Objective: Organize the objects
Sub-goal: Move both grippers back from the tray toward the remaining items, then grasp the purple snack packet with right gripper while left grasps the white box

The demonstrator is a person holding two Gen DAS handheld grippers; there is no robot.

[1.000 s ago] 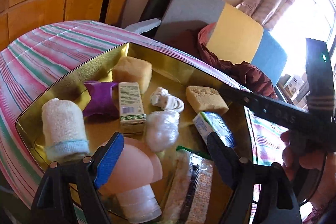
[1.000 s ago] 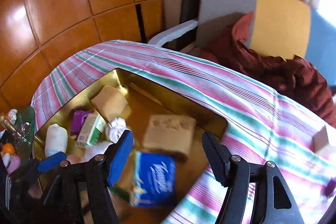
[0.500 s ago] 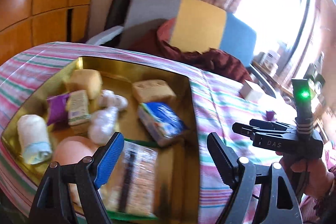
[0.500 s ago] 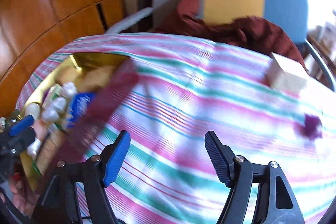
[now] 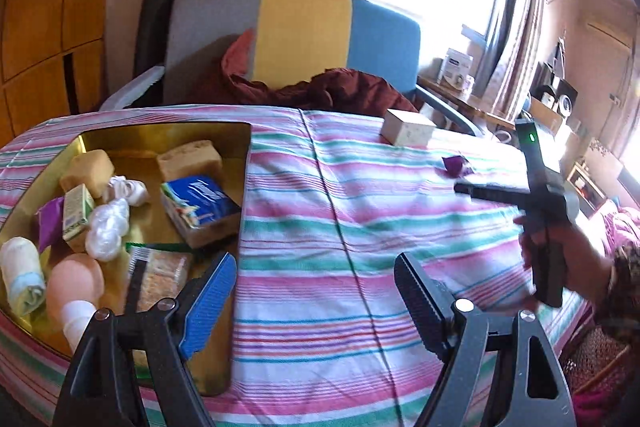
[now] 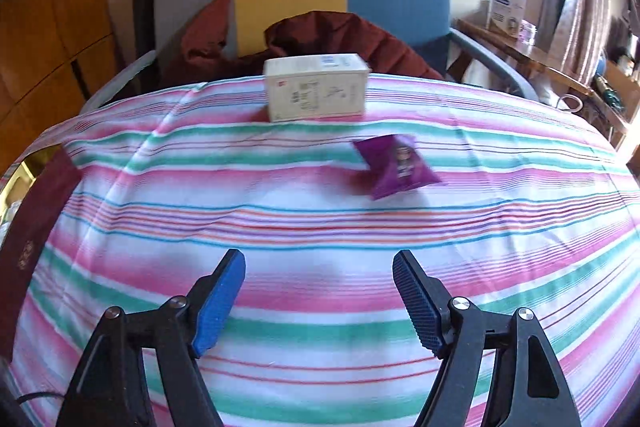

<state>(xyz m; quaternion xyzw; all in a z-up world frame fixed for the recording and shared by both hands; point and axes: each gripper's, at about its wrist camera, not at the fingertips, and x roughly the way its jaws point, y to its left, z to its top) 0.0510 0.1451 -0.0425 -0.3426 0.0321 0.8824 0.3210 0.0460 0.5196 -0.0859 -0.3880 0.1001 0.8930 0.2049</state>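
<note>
1. A purple packet [image 6: 398, 167] lies flat on the striped cloth [image 6: 320, 227], ahead and a little right of the right tongs [image 6: 319, 301], well apart from them.
2. A white box [image 6: 318, 93] stands just behind the packet, near the cloth's far edge; the two do not touch.
3. The right tongs are spreading wider, nothing between their blue pads [image 6: 218, 307], only bare cloth beneath.
4. The gold tray [image 5: 168, 133] sits at the counter's left end. In it: two sponges [image 5: 190, 159], a blue tissue pack [image 5: 200, 203], a green-and-white carton [image 5: 76, 213], a purple packet, white wads [image 5: 106, 231], a rolled cloth [image 5: 20, 275], a pink-capped bottle [image 5: 74, 287] and a clear wrapped pack [image 5: 158, 279].
5. The left tongs [image 5: 314, 303] hang spread and empty over the tray's right rim and the cloth beside it.
6. In the left view a hand [image 5: 576, 263] holds the right tongs' handle on the right side, above the cloth.
7. Behind the counter stands a grey, yellow and blue chair [image 5: 300, 35] with a dark red garment [image 5: 320, 91] heaped on it.
</note>
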